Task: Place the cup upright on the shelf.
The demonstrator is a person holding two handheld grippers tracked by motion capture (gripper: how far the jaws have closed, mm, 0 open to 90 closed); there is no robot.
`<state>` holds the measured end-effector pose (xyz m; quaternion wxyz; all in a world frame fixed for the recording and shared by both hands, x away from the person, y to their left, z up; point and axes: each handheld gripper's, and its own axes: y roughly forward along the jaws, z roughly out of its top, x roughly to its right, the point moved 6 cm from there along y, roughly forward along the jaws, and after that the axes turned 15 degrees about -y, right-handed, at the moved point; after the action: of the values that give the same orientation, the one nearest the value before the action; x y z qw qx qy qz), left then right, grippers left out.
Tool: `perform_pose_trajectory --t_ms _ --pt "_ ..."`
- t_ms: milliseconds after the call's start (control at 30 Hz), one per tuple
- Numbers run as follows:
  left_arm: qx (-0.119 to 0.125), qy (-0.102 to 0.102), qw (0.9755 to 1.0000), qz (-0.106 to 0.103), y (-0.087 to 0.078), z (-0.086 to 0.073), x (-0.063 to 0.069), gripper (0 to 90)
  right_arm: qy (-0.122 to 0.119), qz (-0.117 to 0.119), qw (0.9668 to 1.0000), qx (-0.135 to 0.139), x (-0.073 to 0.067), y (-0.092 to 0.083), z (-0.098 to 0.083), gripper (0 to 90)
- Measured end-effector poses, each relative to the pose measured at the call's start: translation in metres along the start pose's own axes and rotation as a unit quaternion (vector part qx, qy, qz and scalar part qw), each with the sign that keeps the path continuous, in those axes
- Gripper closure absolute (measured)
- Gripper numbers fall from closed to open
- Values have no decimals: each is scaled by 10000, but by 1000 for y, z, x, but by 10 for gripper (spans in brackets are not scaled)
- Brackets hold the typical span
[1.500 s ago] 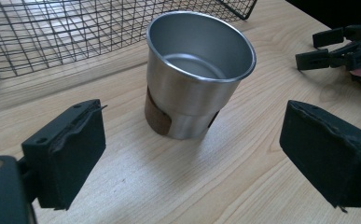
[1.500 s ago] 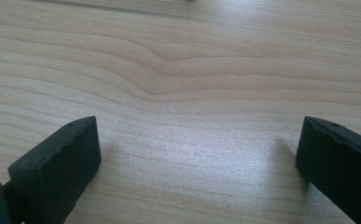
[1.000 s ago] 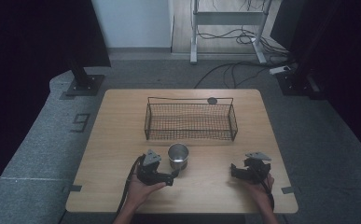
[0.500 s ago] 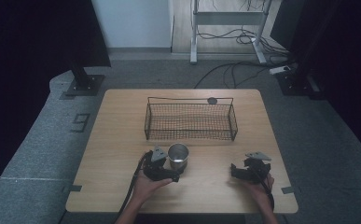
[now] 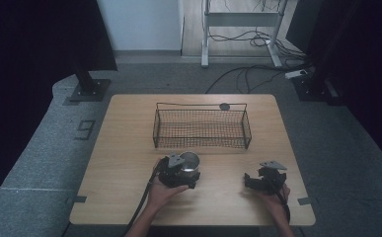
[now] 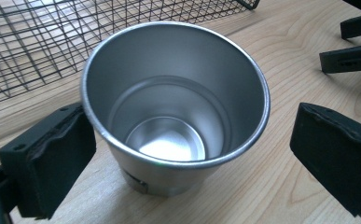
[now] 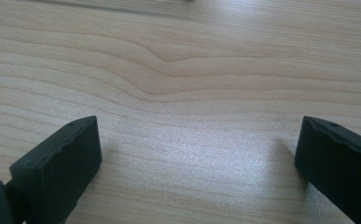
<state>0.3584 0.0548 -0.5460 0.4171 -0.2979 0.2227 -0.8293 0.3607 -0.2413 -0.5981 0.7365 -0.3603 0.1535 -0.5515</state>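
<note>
**Cup between your left jaws**

High view: your left gripper (image 5: 186, 173) reaches the steel cup (image 5: 190, 161) just before the wire basket (image 5: 201, 129).

Left gripper view: jaws just closing slightly, one touching the cup, the other clear.

Right gripper view: your right gripper (image 7: 197, 158) spread over bare table (image 7: 178, 70).

On the worktop (image 5: 129, 148), a wire basket (image 5: 201, 127) stands toward the far edge, near centre. A metal cup (image 5: 190, 160) stands upright just before the basket's near left side, apart from it. The left hand-held gripper (image 5: 181, 173) sits at the cup's near side, jaws either side of it. The right hand-held gripper (image 5: 250, 180) lies well to the right, near the front edge.
</note>
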Motion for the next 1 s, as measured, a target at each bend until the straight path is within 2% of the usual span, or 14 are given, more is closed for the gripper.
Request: perform_pose_trajectory --t_ms 200,533,1000 --pt "56 -15 10000 34 3 0 -1 32 13 -3 10000 8 0 0 0 6" --pt "104 -50 9997 232 12 -1 -7 146 17 -14 10000 13 0 0 0 9" --pt "157 11 9993 332 12 -1 -7 179 7 -13 10000 21 1 0 0 11"
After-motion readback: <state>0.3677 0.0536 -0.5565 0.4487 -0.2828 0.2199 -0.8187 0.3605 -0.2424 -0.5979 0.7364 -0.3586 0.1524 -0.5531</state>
